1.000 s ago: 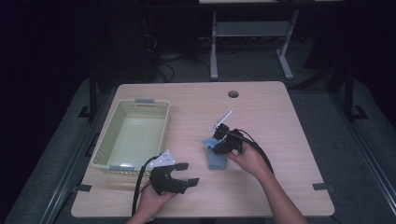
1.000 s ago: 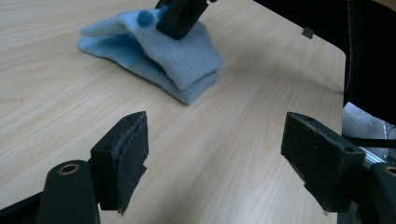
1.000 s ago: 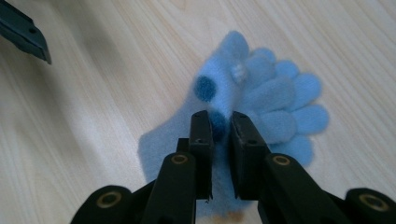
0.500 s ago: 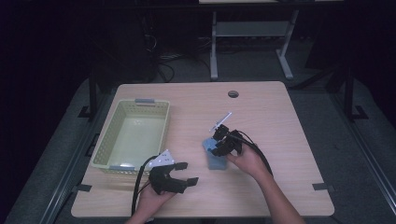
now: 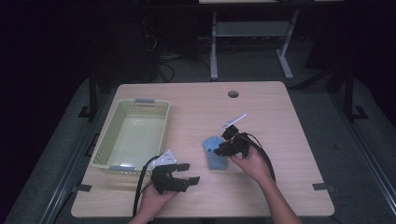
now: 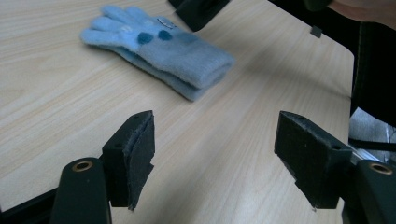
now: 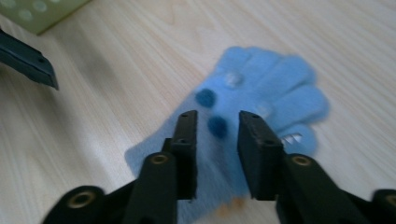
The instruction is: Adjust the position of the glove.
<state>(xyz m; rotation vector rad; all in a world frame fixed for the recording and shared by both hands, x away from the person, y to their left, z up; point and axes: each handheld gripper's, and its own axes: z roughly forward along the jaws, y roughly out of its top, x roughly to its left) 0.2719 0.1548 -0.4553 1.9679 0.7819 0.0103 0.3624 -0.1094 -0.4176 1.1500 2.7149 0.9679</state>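
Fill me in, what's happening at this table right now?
A person works with a handheld gripper in each hand. The right gripper hangs over a light blue glove lying flat on the wooden table; its jaws have just been opening and stand apart above the glove rather than pinching it. The left gripper waits open near the table's front edge, pointed at the glove, nothing between its jaws. A pale green basket sits to the left.

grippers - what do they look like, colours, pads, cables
Both are black two-jaw tools. The left gripper has blocky jaws lined with dark, frayed felt-like pads, brass-ringed holes, a pale plate on top and a black cable. The right gripper trails a black cable too.
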